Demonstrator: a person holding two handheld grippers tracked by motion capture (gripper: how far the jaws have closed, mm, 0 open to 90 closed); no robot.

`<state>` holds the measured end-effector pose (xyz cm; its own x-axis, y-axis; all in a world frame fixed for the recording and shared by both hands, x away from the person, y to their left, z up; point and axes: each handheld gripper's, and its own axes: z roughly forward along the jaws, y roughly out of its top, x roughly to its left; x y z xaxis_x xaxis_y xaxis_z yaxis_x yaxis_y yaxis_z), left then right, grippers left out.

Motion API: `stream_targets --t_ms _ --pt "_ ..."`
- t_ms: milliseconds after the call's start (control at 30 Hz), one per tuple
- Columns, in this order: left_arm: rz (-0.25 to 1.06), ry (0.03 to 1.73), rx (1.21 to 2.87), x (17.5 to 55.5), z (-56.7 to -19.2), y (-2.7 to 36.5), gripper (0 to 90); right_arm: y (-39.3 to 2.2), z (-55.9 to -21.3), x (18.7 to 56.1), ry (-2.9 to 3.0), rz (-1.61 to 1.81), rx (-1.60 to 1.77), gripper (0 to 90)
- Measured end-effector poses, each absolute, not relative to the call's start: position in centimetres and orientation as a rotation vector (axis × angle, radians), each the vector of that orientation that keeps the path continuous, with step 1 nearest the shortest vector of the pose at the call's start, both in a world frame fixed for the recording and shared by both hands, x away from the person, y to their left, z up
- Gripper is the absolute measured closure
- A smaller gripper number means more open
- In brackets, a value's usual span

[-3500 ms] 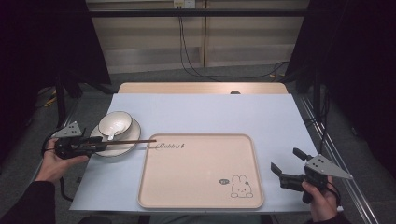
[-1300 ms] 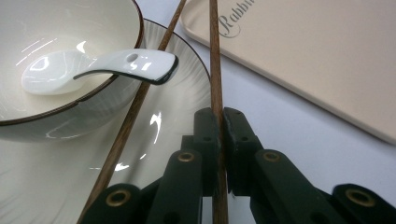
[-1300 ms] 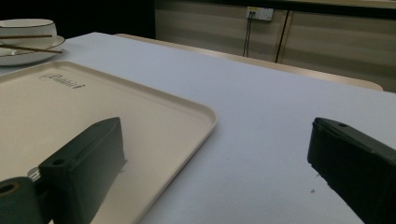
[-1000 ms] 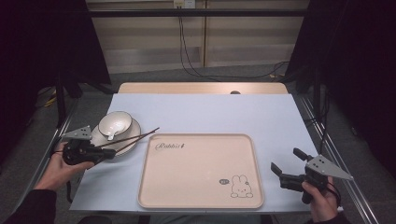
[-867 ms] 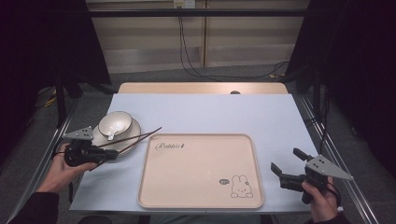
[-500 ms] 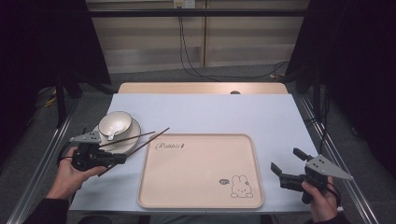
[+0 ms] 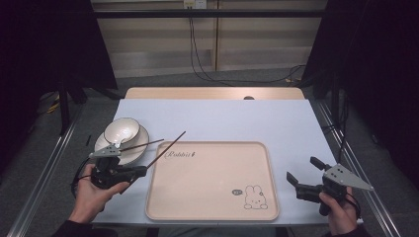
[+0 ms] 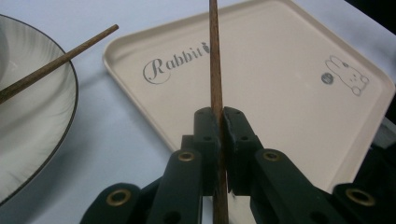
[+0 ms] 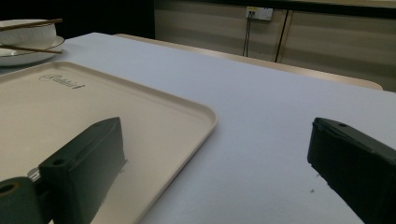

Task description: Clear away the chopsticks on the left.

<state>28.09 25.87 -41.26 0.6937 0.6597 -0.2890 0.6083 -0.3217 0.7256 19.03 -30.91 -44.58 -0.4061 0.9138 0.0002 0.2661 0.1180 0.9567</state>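
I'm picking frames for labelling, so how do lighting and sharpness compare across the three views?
High view: tabletop evenly lit, surroundings dark, the tray and bowl crisp. Left gripper view: the held chopstick and the tray's print read clearly, the near tongs slightly soft. Right gripper view: the near black jaws are blurred, the tray rim is sharper, and there is no strong glare.

I am seeing even overhead light falling on the table (image 7: 237, 118), while the surroundings are sitting in near darkness. My left gripper's (image 8: 220, 122) jaws are showing soft at the bottom edge; the tray (image 8: 280, 93) is casting faint shadow, without glare.
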Motion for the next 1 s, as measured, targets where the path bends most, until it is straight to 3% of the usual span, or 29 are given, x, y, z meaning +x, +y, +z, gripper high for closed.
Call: stream_targets --t_ms 500,1000 --pt "0.160 1.171 1.979 25.9 -41.5 22.1 84.7 -30.8 -44.6 19.0 1.761 1.311 1.150 3.6" --pt "0.194 1.351 1.968 25.5 -44.0 21.2 84.7 -30.8 -44.6 19.1 1.766 1.308 1.144 3.6"
